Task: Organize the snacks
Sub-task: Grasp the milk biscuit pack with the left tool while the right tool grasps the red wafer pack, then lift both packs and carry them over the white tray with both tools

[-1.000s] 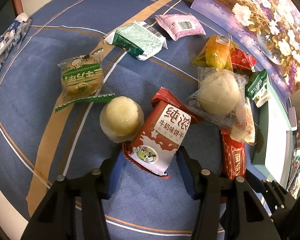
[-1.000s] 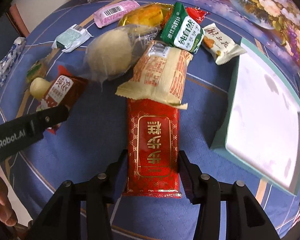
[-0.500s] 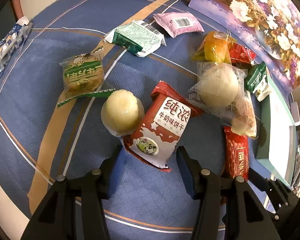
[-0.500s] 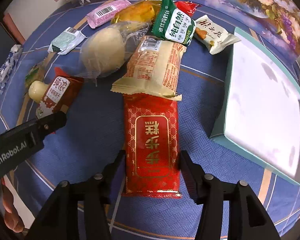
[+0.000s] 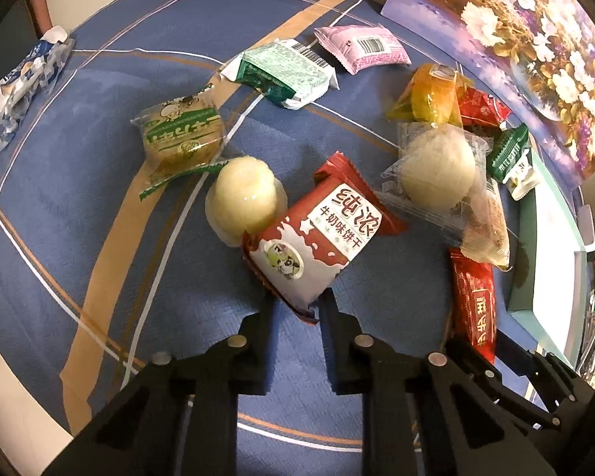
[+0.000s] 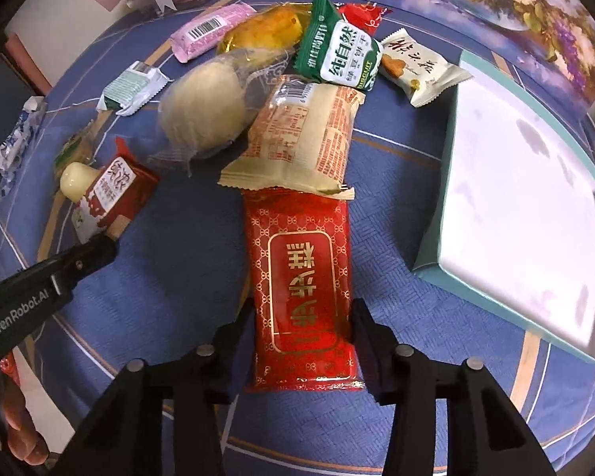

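Since a second ago the left gripper has narrowed its jaws from a wide spread to a tight pinch on the near corner of the red milk-biscuit packet, which lies at the centre of the left wrist view and leans against a pale jelly cup on its left. Over the same second the right gripper has drawn in too, and its jaws now sit against both long edges of the long red cake packet, which runs up the middle of the right wrist view and lies flat on the blue-clothed bench. At the far end of that packet a beige wrapped bar overlaps it, and left of the bar lies a round bun in clear wrap. Above them sit a green biscuit packet, a cream nut packet and a pink packet. A teal tray with a white floor fills the right side of that view, just beside the long red packet and apart from it. In the upper left of the left wrist view a green-and-white round cake and a green mint-coloured packet lie apart from the rest.
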The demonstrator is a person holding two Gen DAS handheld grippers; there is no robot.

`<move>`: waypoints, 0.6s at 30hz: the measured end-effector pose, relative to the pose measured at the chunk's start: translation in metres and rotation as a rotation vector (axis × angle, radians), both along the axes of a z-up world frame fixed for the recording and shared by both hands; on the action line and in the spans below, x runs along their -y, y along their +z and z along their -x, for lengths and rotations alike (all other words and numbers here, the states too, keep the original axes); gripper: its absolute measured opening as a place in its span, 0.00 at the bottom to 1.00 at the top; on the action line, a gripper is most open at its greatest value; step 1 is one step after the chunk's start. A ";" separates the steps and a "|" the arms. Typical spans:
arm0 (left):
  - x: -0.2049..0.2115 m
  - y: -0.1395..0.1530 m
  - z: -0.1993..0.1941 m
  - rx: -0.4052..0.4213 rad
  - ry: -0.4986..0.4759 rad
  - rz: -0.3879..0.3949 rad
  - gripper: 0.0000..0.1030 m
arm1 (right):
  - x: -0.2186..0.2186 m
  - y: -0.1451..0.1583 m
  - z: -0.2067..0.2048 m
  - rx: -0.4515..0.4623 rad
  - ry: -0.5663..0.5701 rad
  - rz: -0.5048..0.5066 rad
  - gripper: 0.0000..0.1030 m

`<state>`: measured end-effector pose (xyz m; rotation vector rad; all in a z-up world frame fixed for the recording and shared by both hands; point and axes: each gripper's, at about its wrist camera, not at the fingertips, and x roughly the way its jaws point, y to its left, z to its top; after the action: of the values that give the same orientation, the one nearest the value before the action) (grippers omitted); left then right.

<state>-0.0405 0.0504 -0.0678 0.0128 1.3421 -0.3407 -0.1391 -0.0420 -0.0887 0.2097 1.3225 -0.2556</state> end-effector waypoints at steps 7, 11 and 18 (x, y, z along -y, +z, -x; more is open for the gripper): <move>-0.012 0.002 0.000 -0.017 0.022 0.062 0.12 | 0.006 0.012 0.009 0.015 -0.013 -0.018 0.46; -0.022 0.004 0.001 -0.025 0.035 0.103 0.11 | 0.007 0.024 0.022 0.030 -0.016 -0.019 0.46; -0.041 0.011 0.008 -0.024 0.052 0.159 0.10 | 0.006 0.045 0.034 0.073 -0.020 -0.034 0.46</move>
<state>-0.0482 0.0917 -0.0567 -0.1592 1.3329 -0.4043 -0.1735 -0.0484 -0.0438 0.2584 1.2537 -0.2404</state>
